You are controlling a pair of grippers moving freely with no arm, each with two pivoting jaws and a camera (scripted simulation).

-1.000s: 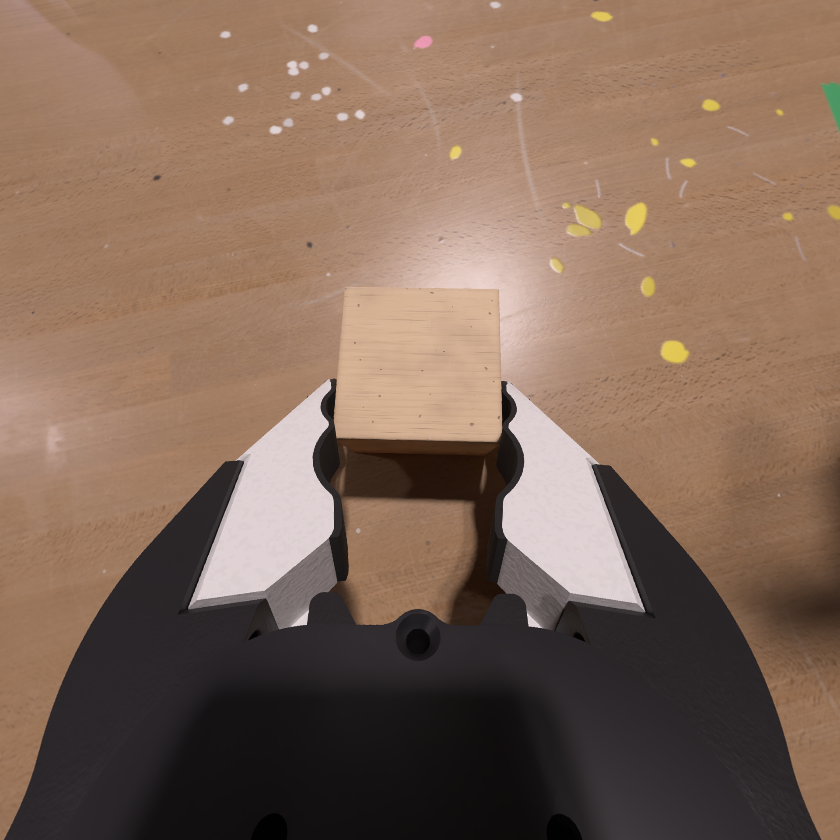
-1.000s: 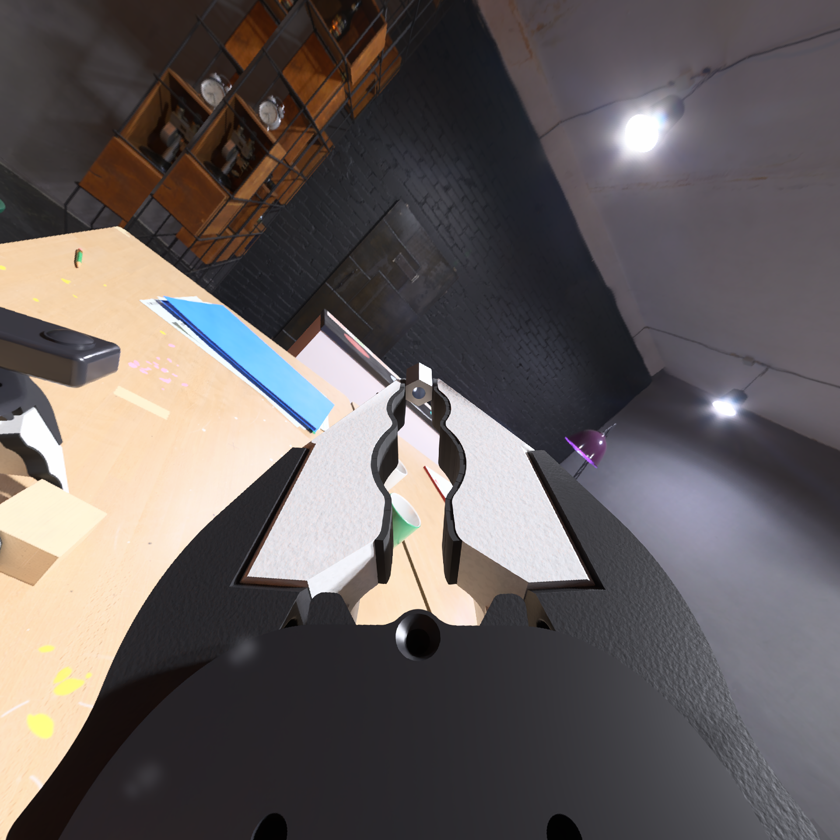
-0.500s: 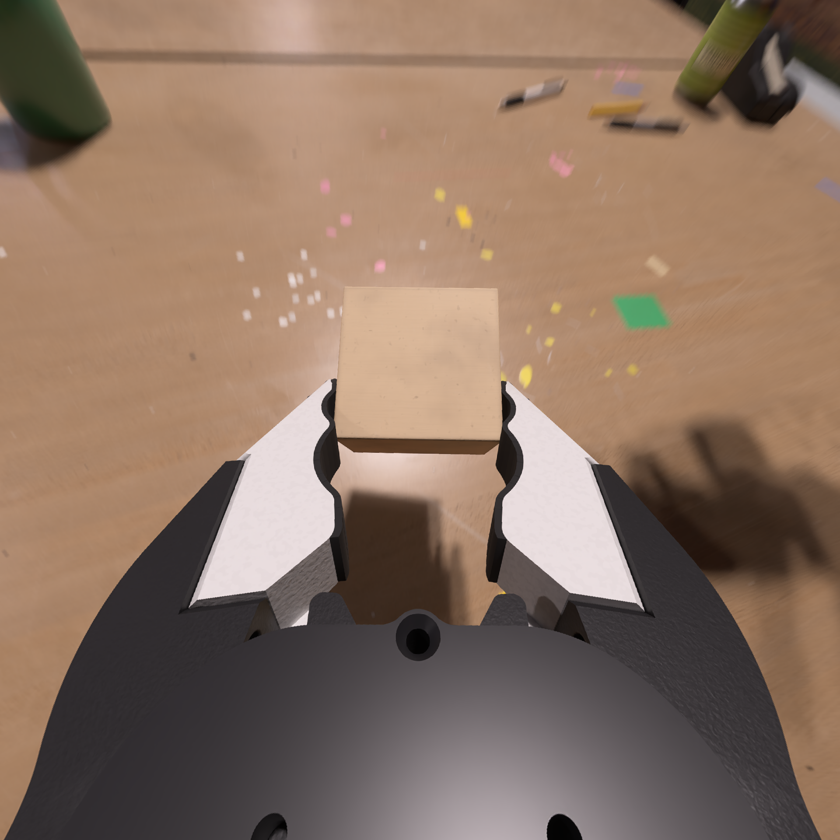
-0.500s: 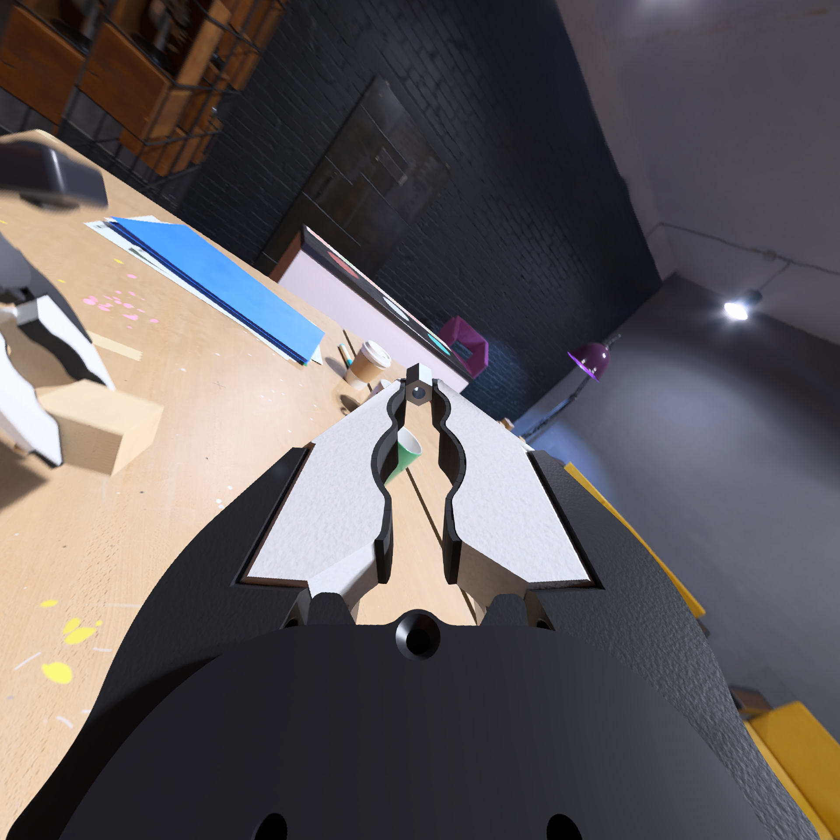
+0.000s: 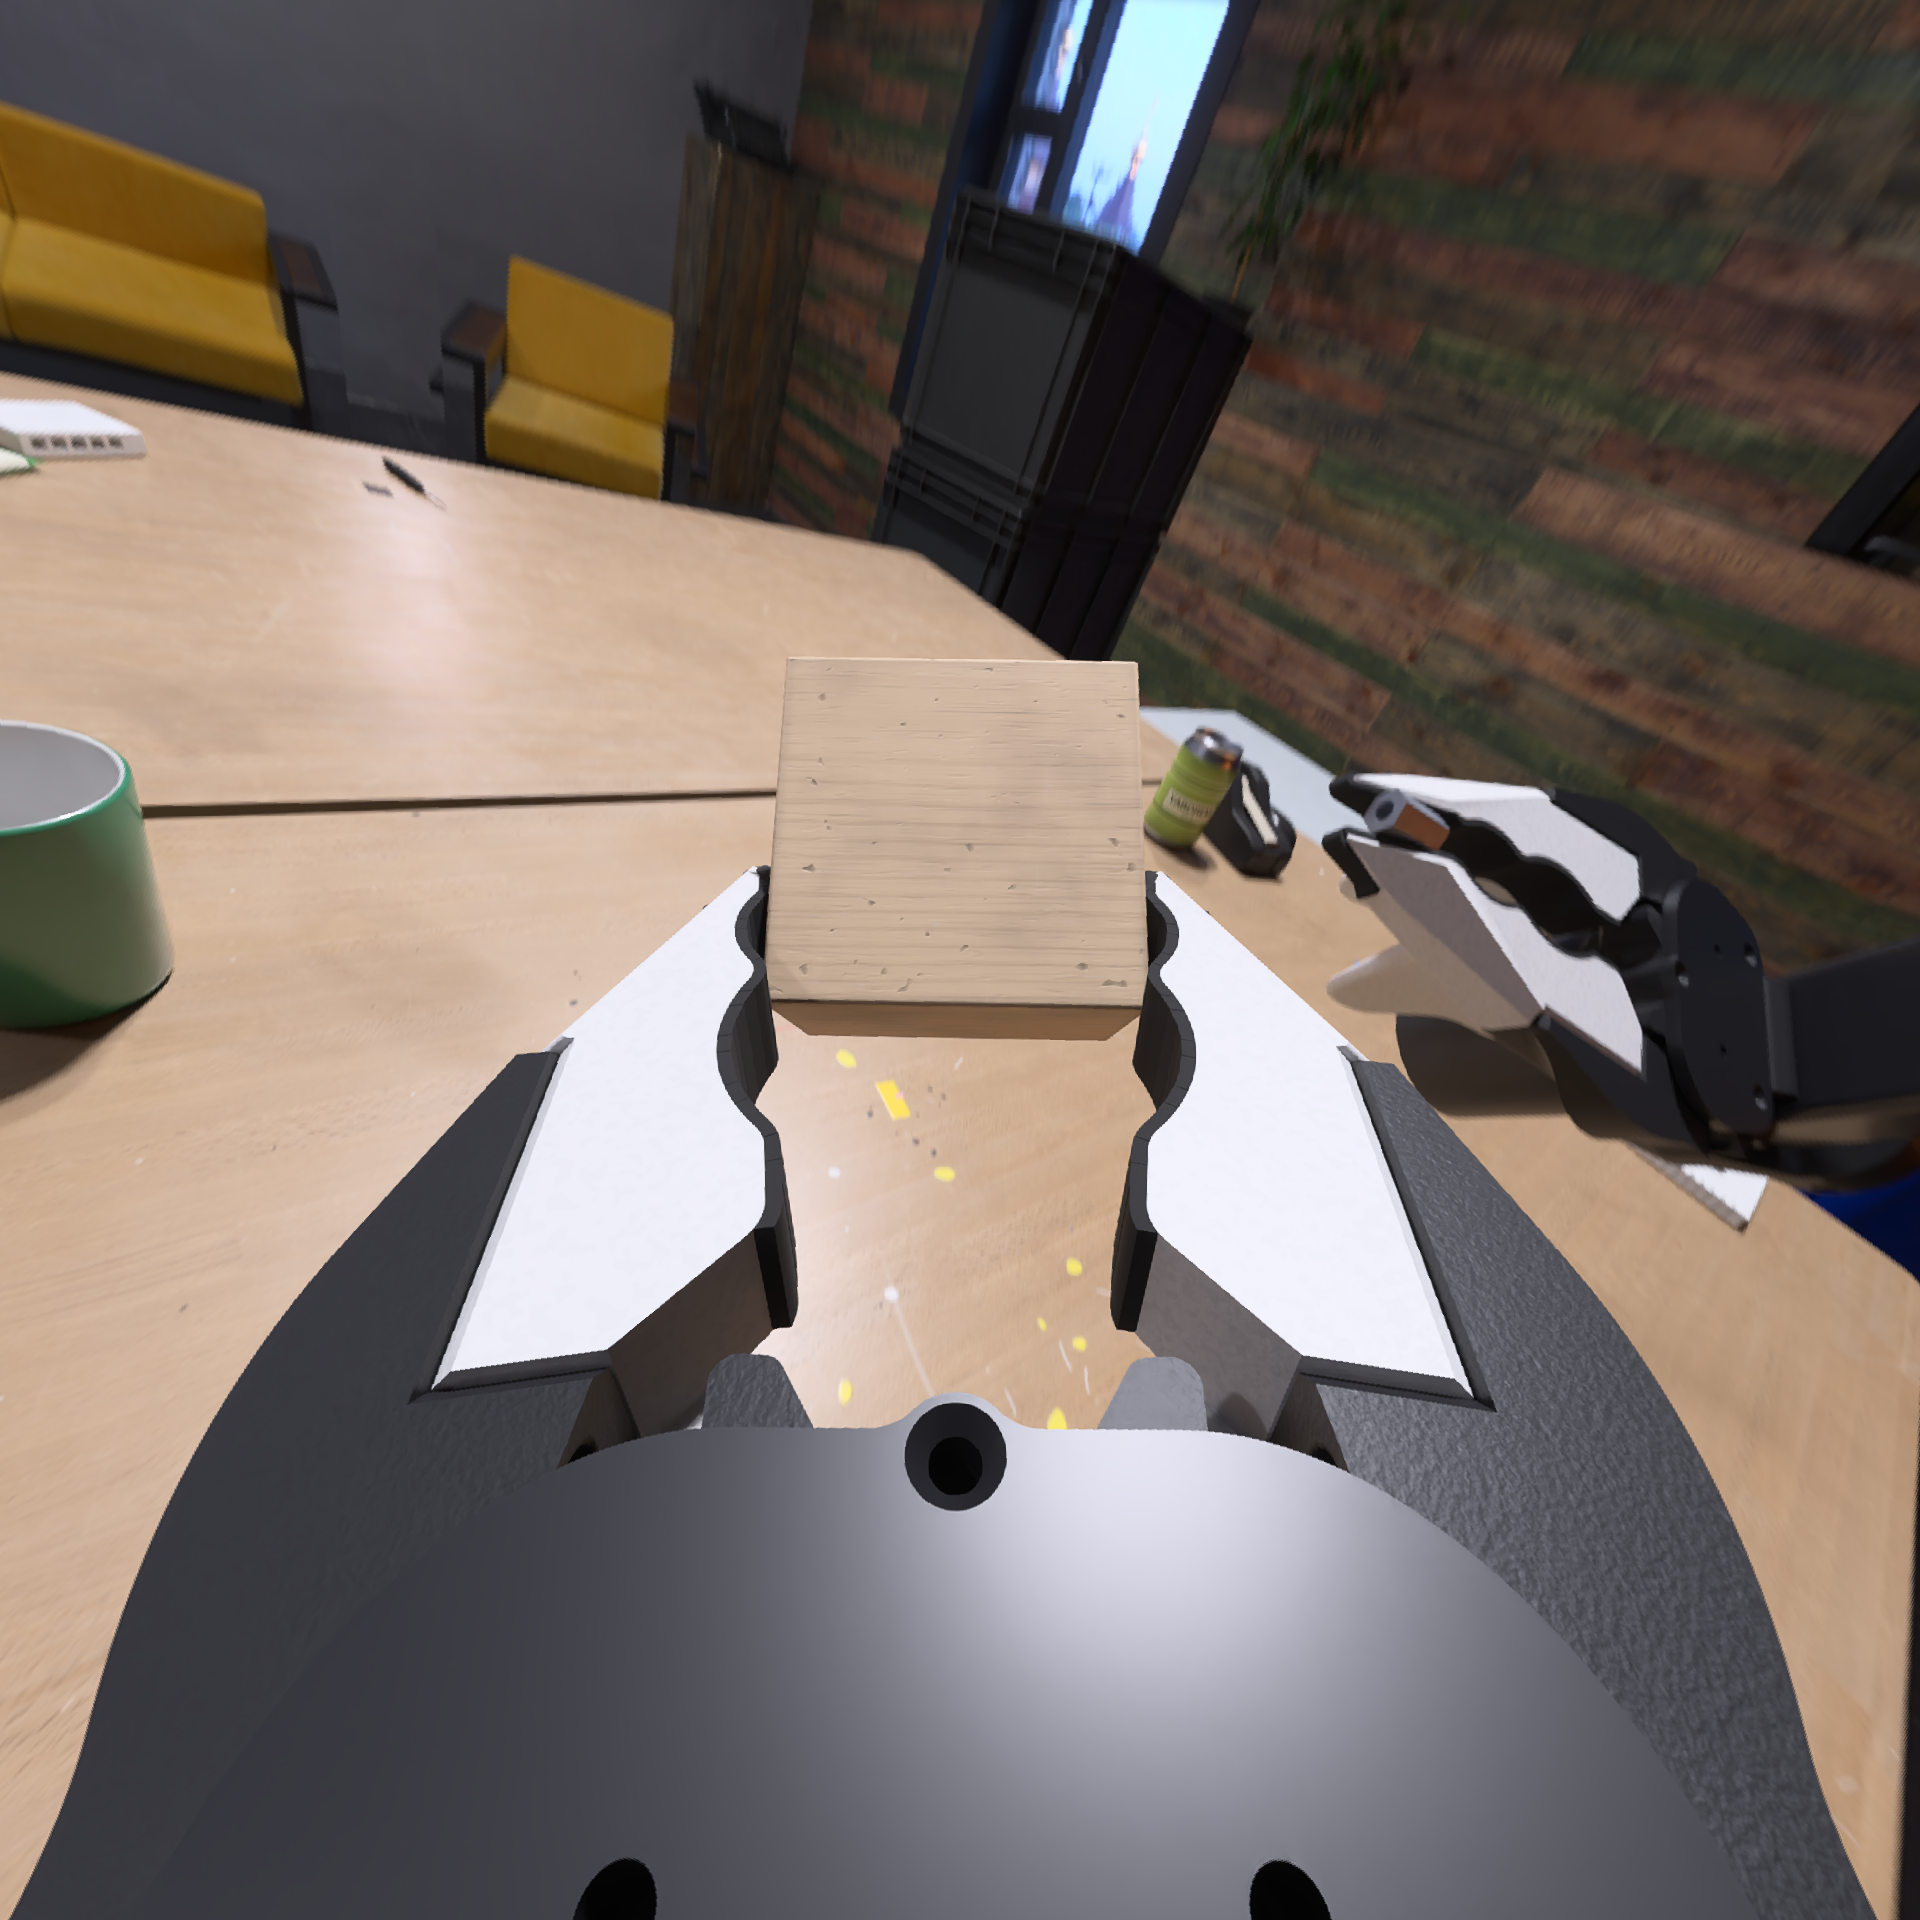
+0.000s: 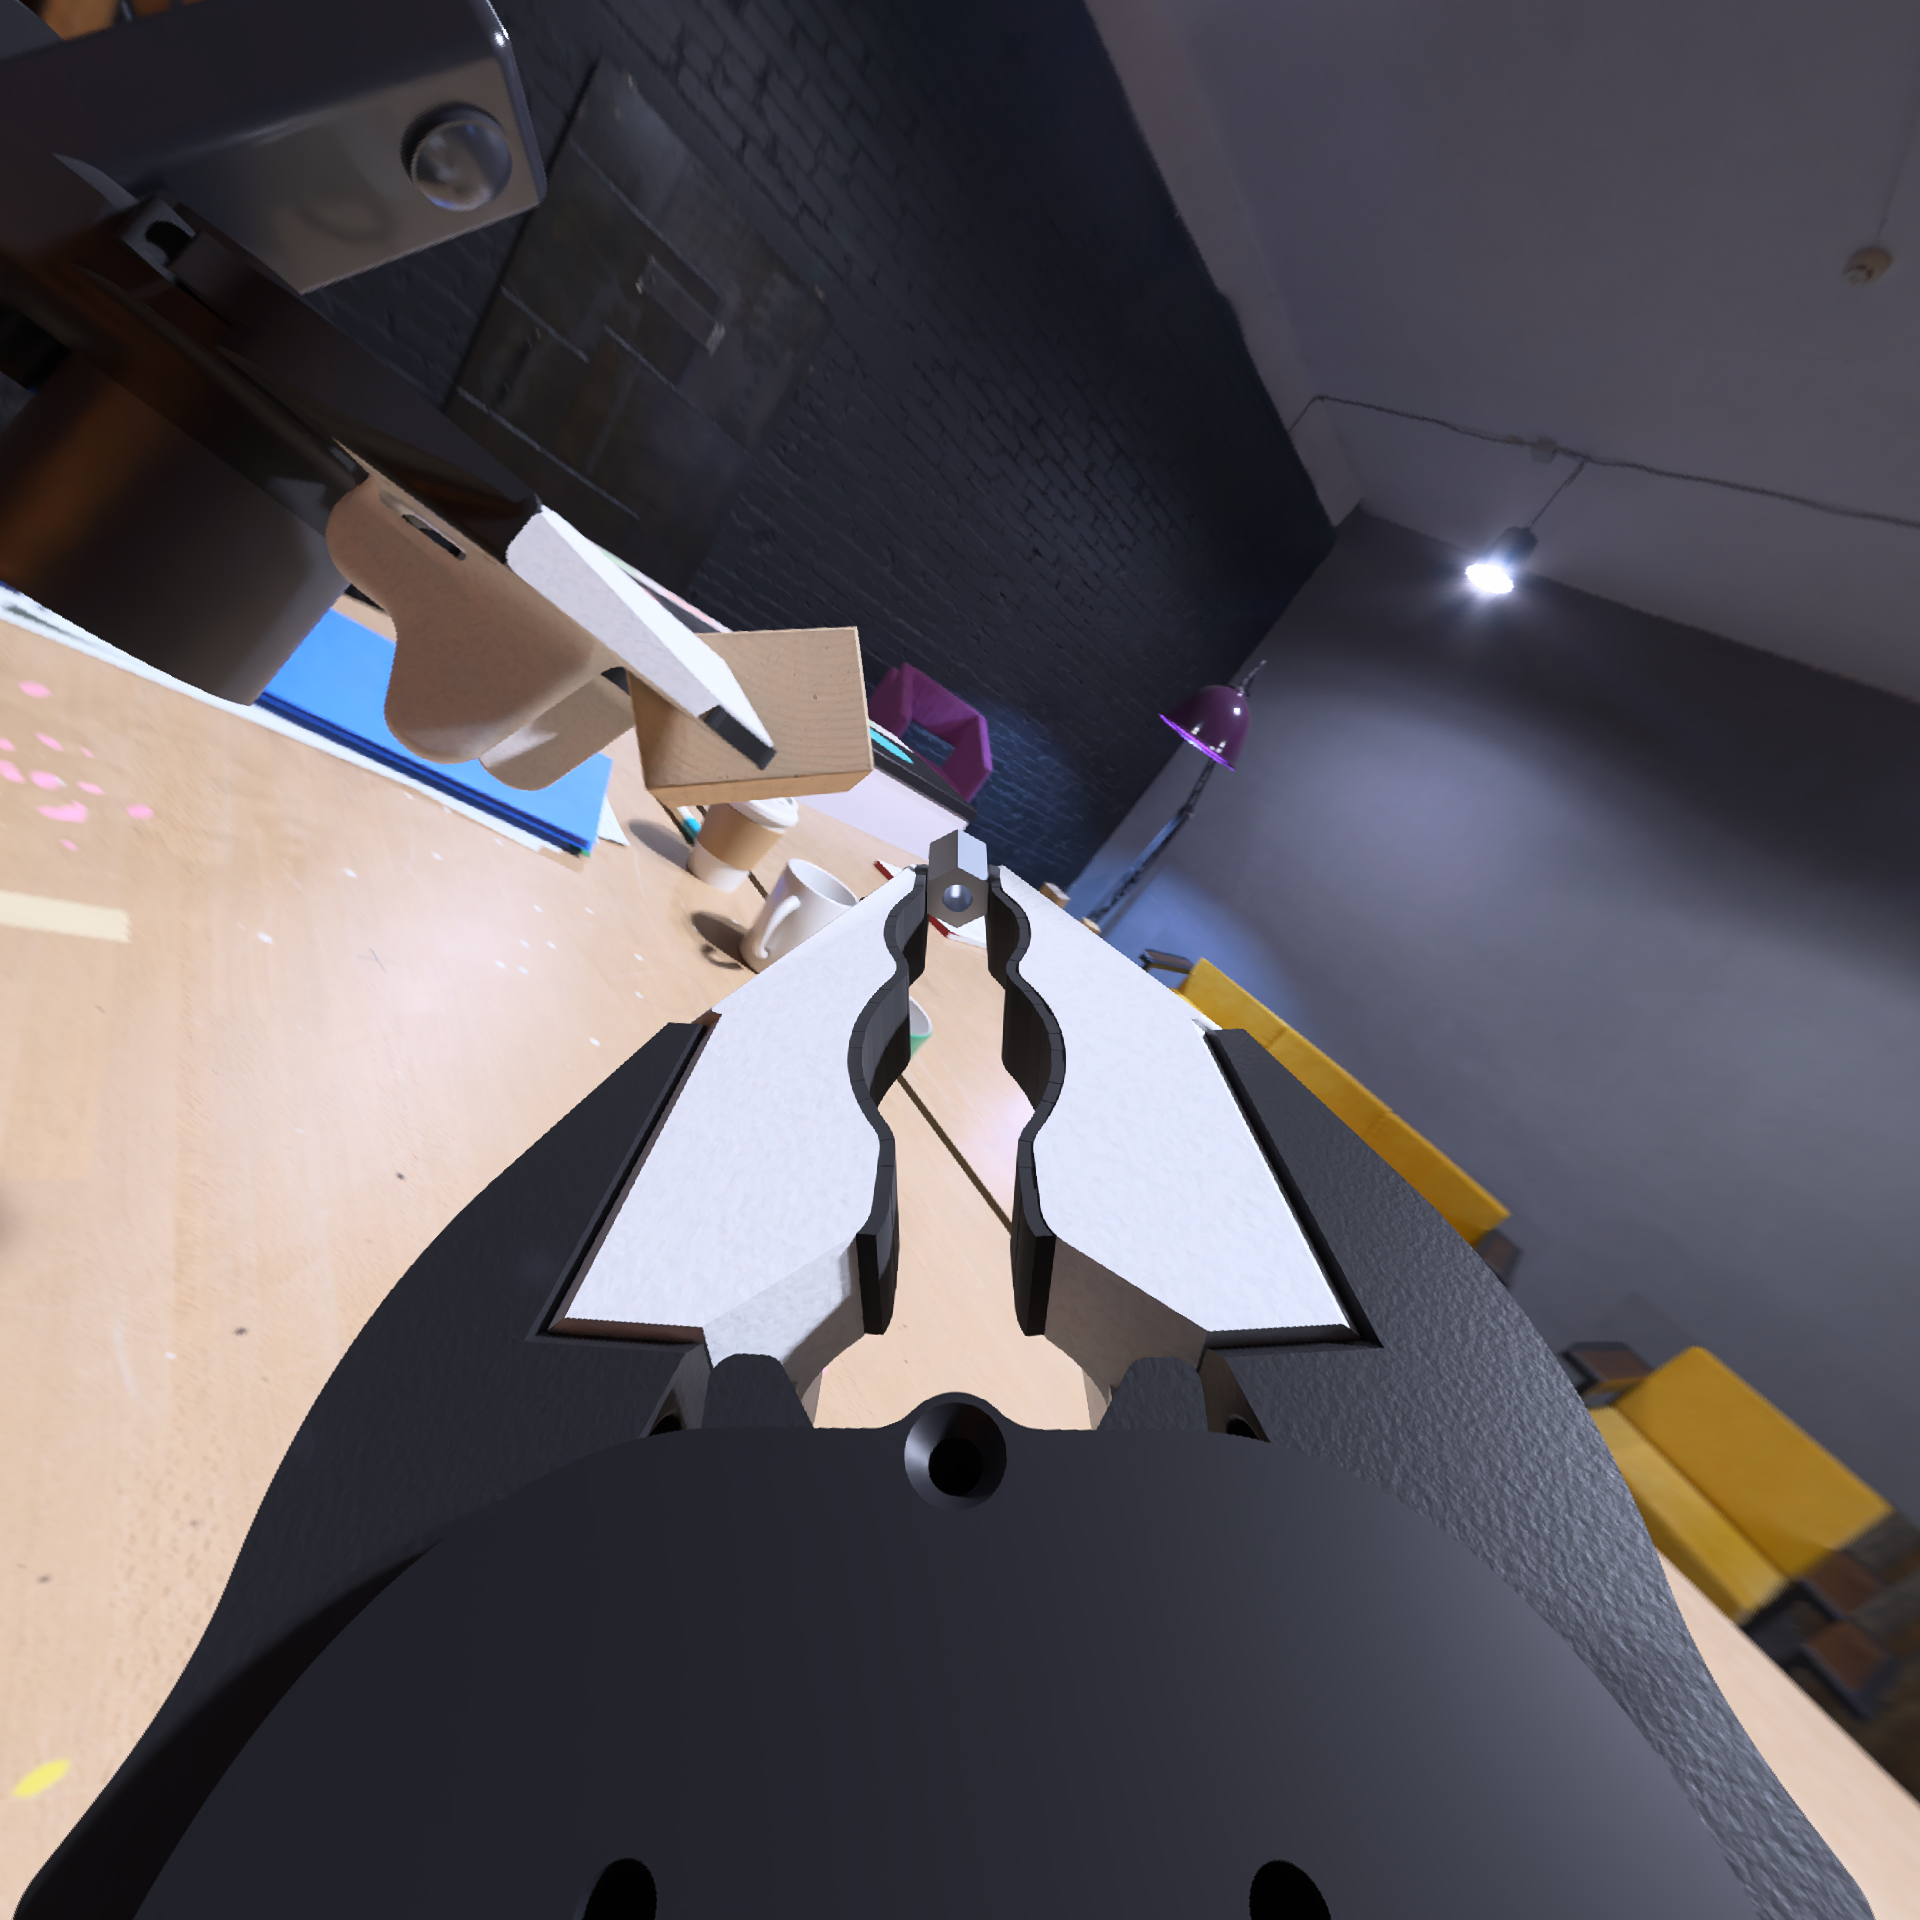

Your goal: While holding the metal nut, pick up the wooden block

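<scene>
Pale wood fills the middle of the left wrist view: the wooden block sits clamped between the left gripper fingertips, lifted clear of the table. A green cup stands at the left, and the right gripper hangs off to the right, well apart. In the right wrist view, the right gripper pinches the metal nut at its very tips, with the block raised above the tabletop beyond. The lift looks essentially done; what remains calls for steady pressure from both grips.
</scene>
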